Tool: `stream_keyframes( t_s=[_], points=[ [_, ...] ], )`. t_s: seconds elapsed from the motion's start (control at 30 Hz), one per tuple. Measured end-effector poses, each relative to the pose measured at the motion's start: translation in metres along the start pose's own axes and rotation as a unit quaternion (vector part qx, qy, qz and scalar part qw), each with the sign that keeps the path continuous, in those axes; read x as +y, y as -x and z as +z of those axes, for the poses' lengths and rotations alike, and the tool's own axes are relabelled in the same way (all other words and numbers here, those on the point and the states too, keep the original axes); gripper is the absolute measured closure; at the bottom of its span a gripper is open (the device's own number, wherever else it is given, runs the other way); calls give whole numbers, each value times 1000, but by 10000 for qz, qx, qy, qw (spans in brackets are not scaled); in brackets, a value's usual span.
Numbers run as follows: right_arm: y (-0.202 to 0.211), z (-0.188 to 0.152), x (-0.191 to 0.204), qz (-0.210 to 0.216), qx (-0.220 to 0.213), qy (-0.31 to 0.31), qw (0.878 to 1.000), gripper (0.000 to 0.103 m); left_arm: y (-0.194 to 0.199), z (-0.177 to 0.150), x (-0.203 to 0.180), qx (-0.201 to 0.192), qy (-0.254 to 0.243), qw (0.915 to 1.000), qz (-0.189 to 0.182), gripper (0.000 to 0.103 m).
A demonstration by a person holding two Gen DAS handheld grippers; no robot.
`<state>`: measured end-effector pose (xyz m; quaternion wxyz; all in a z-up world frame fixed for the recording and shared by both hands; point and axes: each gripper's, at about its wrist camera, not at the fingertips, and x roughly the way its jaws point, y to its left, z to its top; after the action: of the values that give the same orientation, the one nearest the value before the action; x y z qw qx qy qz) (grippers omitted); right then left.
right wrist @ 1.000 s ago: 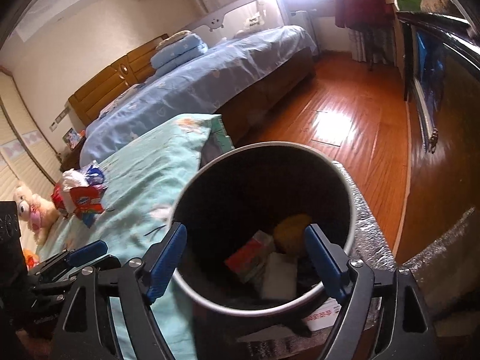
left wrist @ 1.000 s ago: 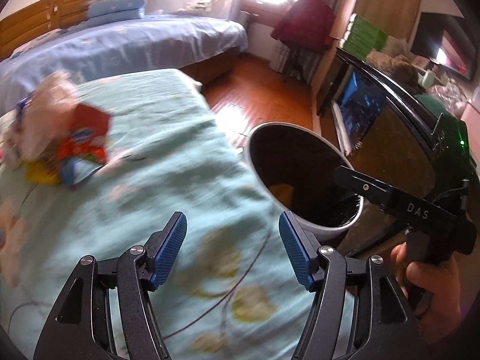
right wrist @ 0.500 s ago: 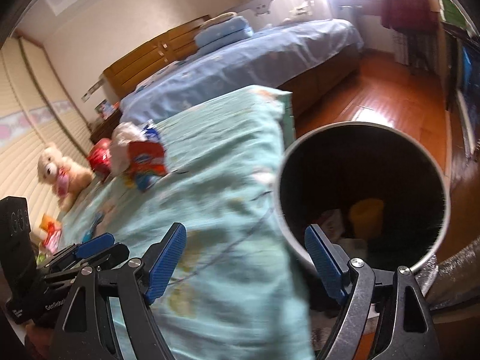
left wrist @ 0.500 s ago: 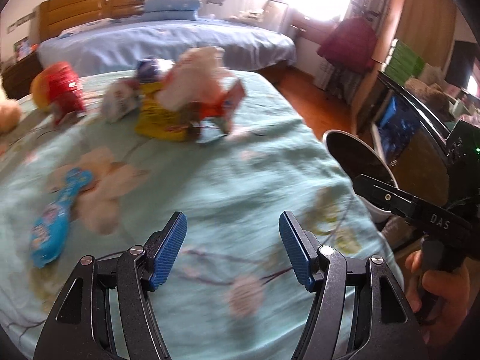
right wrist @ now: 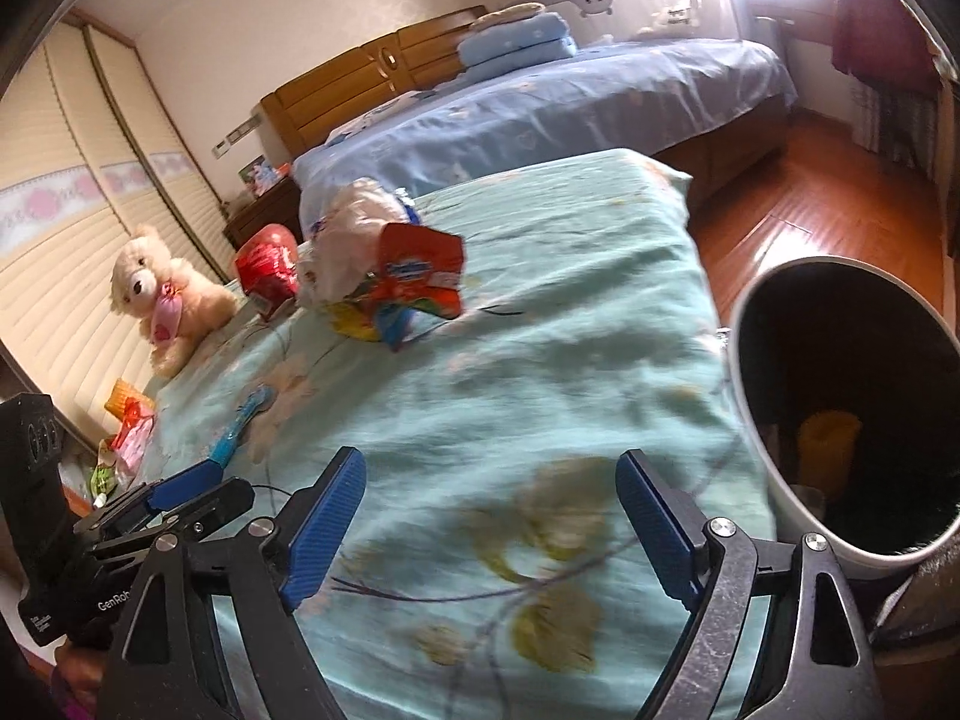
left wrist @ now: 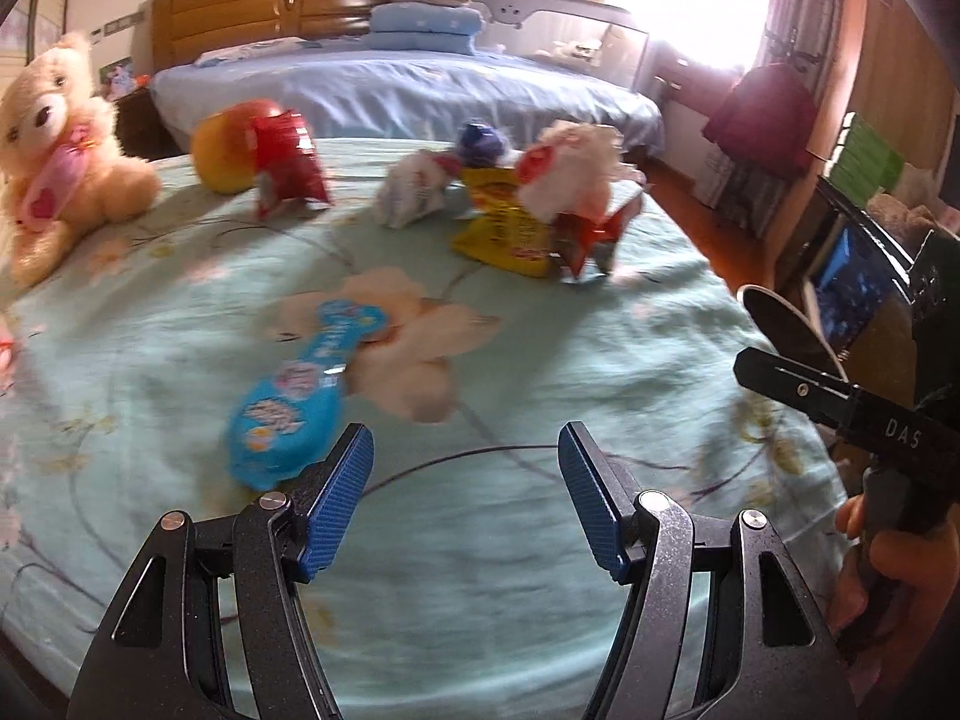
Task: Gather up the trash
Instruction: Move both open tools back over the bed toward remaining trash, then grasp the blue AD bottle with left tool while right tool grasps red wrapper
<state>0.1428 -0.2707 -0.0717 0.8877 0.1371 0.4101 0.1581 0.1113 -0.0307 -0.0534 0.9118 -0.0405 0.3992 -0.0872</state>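
Trash lies on the green bedspread [left wrist: 540, 396]. A blue wrapper [left wrist: 300, 396] lies just ahead-left of my open, empty left gripper [left wrist: 465, 498]. Farther off sit a yellow packet [left wrist: 510, 237], crumpled white tissue [left wrist: 576, 168], a white wad [left wrist: 414, 192] and a red packet [left wrist: 285, 165]. In the right wrist view the red-and-white pile [right wrist: 390, 264] lies ahead of my open, empty right gripper [right wrist: 489, 531]. The round bin [right wrist: 846, 414], with trash inside, stands at the bed's right edge; its rim shows in the left view [left wrist: 786, 324].
A teddy bear [left wrist: 54, 150] sits at the left of the bed, an orange-red ball [left wrist: 225, 147] beside the red packet. A blue bed [right wrist: 570, 102] stands beyond, wooden floor [right wrist: 810, 198] to the right. More wrappers [right wrist: 129, 426] lie at the near-left edge.
Both grippers have swung left, away from the bin and over the bed. The trash pile and blue wrapper have come into view ahead. Both stay open.
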Motion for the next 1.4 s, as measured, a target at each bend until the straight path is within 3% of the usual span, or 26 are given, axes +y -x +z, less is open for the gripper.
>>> stream_keyframes(
  t_s=[0.5, 0.87, 0.93, 1.03, 1.07, 1.13, 1.23, 1.3, 1.4],
  points=[
    [-40, 20, 32, 174, 196, 235, 9994, 16, 0, -2, 57, 78, 256, 9986, 450, 35],
    [-69, 41, 37, 131, 242, 339, 9990, 16, -25, 8, 52, 333, -124, 9975, 616, 35],
    [-74, 45, 37, 118, 225, 355, 9990, 16, -29, 12, 49, 345, -160, 9976, 581, 39],
    [-80, 52, 35, 68, 188, 354, 9992, 16, -32, 18, 46, 376, -157, 9982, 442, 57],
    [-82, 54, 34, 61, 196, 344, 9992, 16, -33, 20, 45, 383, -146, 9984, 398, 57],
    [-86, 57, 34, 75, 197, 336, 9992, 19, -36, 24, 44, 378, -108, 9987, 316, 57],
    [-89, 61, 36, 63, 173, 370, 9991, 31, -39, 28, 41, 365, -16, 9991, 209, 57],
    [-91, 63, 36, 39, 170, 374, 9991, 47, -40, 30, 38, 360, 17, 9993, 137, 57],
    [-91, 63, 34, 46, 171, 359, 9992, 62, -41, 31, 33, 349, -13, 9994, 83, 57]
  ],
)
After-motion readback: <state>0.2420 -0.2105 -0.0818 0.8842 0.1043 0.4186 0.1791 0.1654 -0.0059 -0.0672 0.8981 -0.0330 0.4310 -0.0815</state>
